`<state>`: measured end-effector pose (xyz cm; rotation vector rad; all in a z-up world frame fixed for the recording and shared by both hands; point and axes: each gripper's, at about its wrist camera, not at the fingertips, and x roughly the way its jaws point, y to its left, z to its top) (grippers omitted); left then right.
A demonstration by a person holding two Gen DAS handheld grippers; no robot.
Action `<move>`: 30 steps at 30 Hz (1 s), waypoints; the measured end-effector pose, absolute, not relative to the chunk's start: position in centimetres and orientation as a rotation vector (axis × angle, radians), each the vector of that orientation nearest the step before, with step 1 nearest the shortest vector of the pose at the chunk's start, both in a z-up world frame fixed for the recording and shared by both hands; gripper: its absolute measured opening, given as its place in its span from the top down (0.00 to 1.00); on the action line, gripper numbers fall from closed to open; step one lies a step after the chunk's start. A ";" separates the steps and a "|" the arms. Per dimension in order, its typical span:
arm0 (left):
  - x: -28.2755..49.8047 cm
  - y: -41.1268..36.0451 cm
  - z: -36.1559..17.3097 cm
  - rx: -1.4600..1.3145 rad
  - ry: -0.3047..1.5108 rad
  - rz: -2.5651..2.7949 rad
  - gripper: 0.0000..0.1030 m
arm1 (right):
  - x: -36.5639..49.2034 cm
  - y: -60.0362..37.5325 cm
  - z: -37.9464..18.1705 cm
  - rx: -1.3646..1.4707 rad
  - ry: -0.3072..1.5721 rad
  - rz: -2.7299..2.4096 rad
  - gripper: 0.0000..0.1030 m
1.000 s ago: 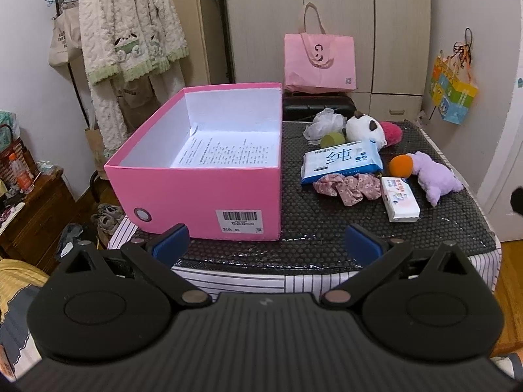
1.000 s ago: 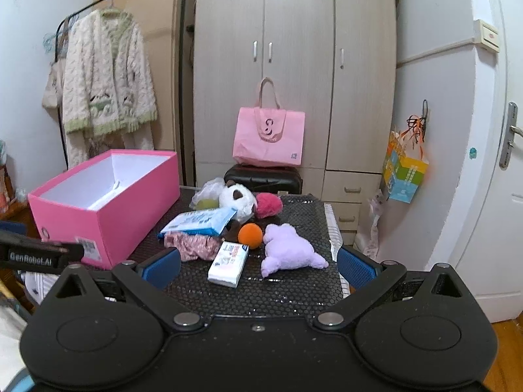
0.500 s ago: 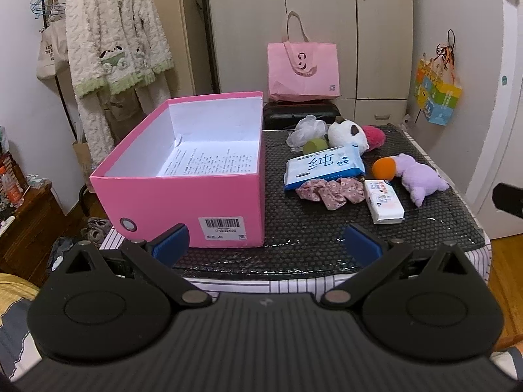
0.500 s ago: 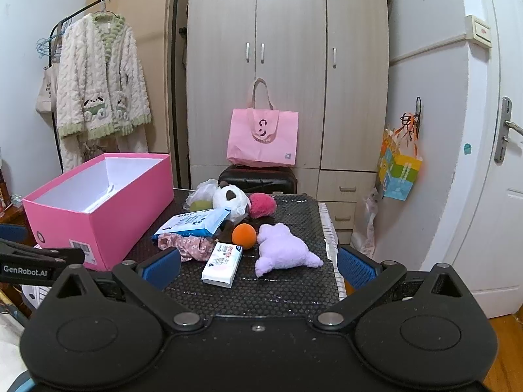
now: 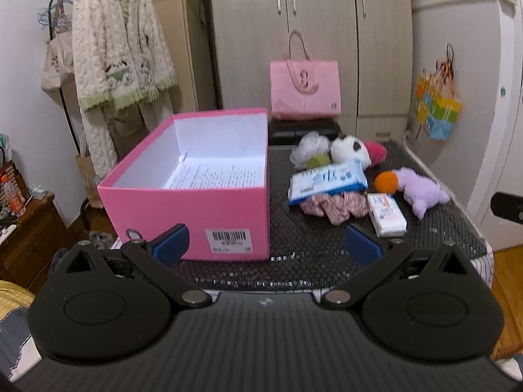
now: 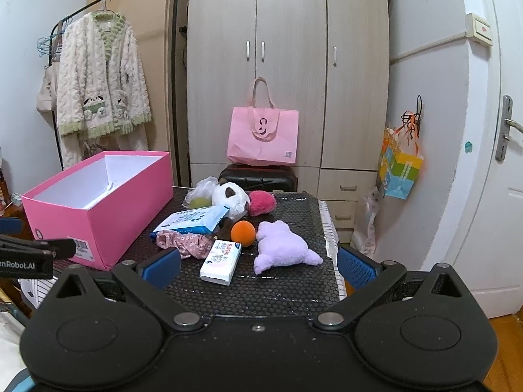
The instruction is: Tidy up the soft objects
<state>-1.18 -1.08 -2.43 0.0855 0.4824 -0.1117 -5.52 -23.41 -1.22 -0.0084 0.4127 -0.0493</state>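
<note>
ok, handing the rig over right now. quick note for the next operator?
Left gripper: open, holding nothing, short of the table edge.
Right gripper: open, holding nothing, facing the pile.
Pink box: on the mat's left side, only a printed sheet inside.
Loose on the mat: purple plush, orange ball, panda plush, red plush, floral scrunchie, mesh pouf, two tissue packs.
Done: nothing boxed.
Left: everything.
</note>
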 end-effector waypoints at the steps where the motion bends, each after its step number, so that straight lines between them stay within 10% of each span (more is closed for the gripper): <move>1: -1.3 -0.9 -2.4 0.080 0.467 -0.114 0.00 | -5.6 -23.3 -1.2 -0.012 0.405 -0.045 0.00; 30: 4.0 -7.6 -6.2 0.073 0.379 -0.372 0.03 | 1.4 -29.3 -4.2 0.054 0.396 0.153 0.00</move>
